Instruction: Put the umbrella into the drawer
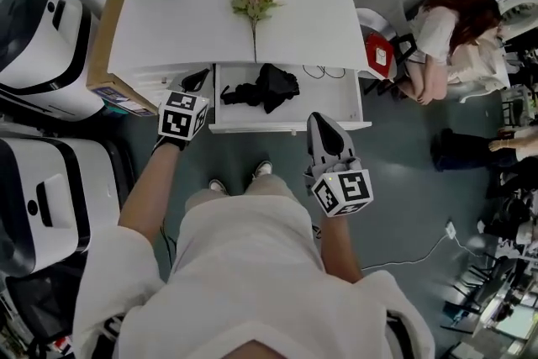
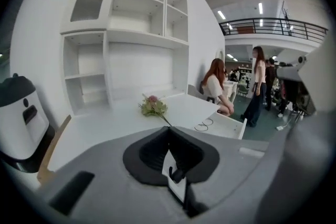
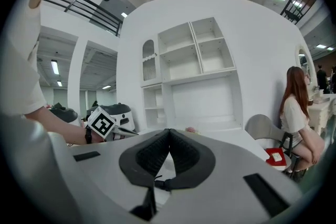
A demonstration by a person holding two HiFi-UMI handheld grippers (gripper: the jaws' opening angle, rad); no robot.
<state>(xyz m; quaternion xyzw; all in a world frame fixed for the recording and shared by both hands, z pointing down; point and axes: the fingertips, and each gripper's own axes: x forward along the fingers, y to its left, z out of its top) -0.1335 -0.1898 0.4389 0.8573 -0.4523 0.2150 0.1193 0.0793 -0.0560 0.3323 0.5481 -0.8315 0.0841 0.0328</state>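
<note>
The black umbrella (image 1: 265,87) lies folded and crumpled inside the open white drawer (image 1: 290,127) under the desk top. My left gripper (image 1: 196,81) hangs just left of the drawer's left end, above its front corner, and nothing is in it. In the left gripper view its jaws (image 2: 169,128) meet, shut and empty, and the drawer's (image 2: 231,126) right end shows beyond them. My right gripper (image 1: 319,121) is in front of the drawer's right half, a little clear of its front edge. In the right gripper view its pads (image 3: 168,131) are closed together on nothing.
A bunch of flowers (image 1: 254,2) lies on the white desk (image 1: 168,29). A thin cable (image 1: 324,71) sits in the drawer's right end. Two white machines (image 1: 42,38) stand left. A grey chair (image 1: 382,0) and a seated person (image 1: 445,38) are at right.
</note>
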